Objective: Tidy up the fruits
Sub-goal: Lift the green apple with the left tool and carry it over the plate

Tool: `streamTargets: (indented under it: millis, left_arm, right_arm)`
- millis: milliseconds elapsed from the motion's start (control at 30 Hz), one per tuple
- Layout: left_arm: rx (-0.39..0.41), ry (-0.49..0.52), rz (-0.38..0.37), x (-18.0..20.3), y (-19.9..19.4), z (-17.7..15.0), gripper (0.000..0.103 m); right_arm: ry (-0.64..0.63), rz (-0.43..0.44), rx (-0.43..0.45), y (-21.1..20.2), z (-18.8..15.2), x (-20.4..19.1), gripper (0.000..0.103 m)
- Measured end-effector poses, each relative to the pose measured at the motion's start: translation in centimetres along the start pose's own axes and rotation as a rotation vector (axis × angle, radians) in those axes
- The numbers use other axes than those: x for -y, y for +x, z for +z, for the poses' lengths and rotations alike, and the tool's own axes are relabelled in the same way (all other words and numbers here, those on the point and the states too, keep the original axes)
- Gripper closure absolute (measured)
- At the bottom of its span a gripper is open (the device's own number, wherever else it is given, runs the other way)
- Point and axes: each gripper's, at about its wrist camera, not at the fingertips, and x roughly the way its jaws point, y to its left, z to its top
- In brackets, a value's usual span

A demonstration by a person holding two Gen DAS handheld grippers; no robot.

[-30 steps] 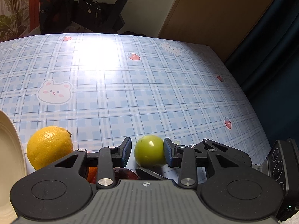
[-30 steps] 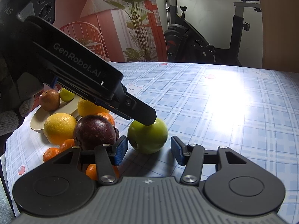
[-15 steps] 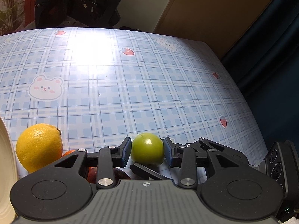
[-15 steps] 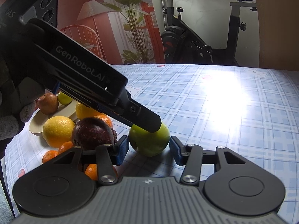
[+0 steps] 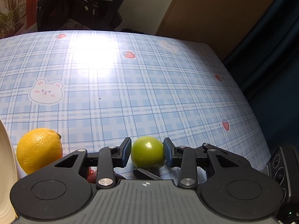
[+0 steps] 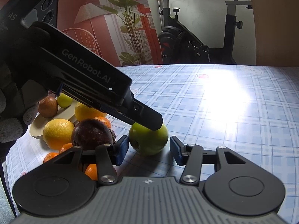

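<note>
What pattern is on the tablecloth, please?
The tablecloth is light blue plaid with bunny faces and red strawberries, clearest in the left wrist view.

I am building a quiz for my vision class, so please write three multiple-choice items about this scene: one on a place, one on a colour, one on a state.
1. In the right wrist view, where does the dark purple fruit lie?
A. To the left of the green apple
B. To the right of the green apple
C. On the cream plate

2. What colour is the checked tablecloth?
A. Red and yellow
B. Light blue and white
C. Plain green

3. How does the right gripper stand?
A. Shut on an orange
B. Shut on the green apple
C. Open, with its pads clear of the green apple

Answers:
1 A: the purple fruit sits on the cloth just left of the apple.
2 B: both views show blue and white checks.
3 C: cloth shows between each pad and the apple.
</note>
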Motion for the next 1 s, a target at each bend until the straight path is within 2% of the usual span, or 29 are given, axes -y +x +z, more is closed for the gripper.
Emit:
streamTargets:
  millis: [467,667,767,1000]
  left_arm:
    - [-0.004,-0.067,-0.044,-1.2,0.2,-0.3,0.063]
    - [0.0,-0.015,-0.042,-0.3,-0.6,0.0,0.064]
    - [0.013,0.015,-0.047,0.2,-1.3,0.2,0.064]
    - [0.073,-0.009,-0.048,-1.5,-5.6,0.8,0.064]
  right_arm:
    - [0.009,0.019,-0.002,0.0,0.2,0.4,0.055]
    - [0.014,0.008,0.027,-0.9,0.4,0.4,0.055]
    - [0.019,0.0,0.04,-1.5,0.9,0.1,0.055]
    - [-0.022,0.014,0.048,-1.5,3.9,-2.9,0.055]
